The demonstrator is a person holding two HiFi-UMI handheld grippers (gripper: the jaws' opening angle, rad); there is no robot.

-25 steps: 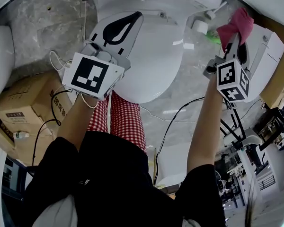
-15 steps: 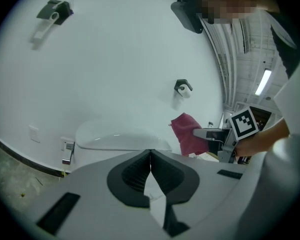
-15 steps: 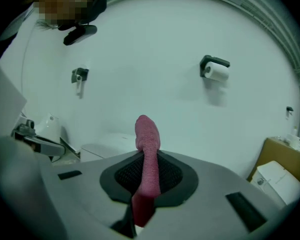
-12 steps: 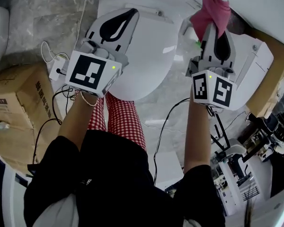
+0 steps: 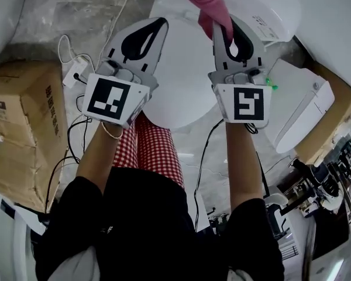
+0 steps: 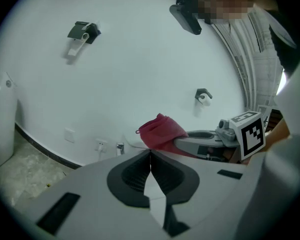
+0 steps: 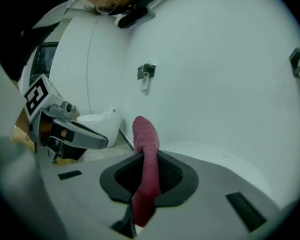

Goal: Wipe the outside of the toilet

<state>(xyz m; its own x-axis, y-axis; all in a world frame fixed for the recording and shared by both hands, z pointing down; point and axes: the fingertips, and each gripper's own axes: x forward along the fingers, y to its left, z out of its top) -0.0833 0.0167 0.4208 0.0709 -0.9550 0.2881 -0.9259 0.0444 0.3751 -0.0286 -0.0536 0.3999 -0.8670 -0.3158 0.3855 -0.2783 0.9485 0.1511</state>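
cloth, pink-red, is clamped between the jaws of the right tool. its loose end bunches beyond the tips at twelve o'clock in the head view, over the rear of the white toilet and beside the tank. whether the cloth touches the porcelain cannot be told. in the right tool's own view the cloth runs up through the jaws and stands upright past them, with the toilet's curved white surface at four o'clock.

left tool is beside the right one, both pointing toward twelve o'clock. it is over the lid's edge at ten o'clock. its jaws are pressed together with nothing between them.

red checked trousers show just below the lid at six o'clock. cardboard box sits on the floor at nine o'clock, with cables between it and the toilet. second white fixture lies at three o'clock.
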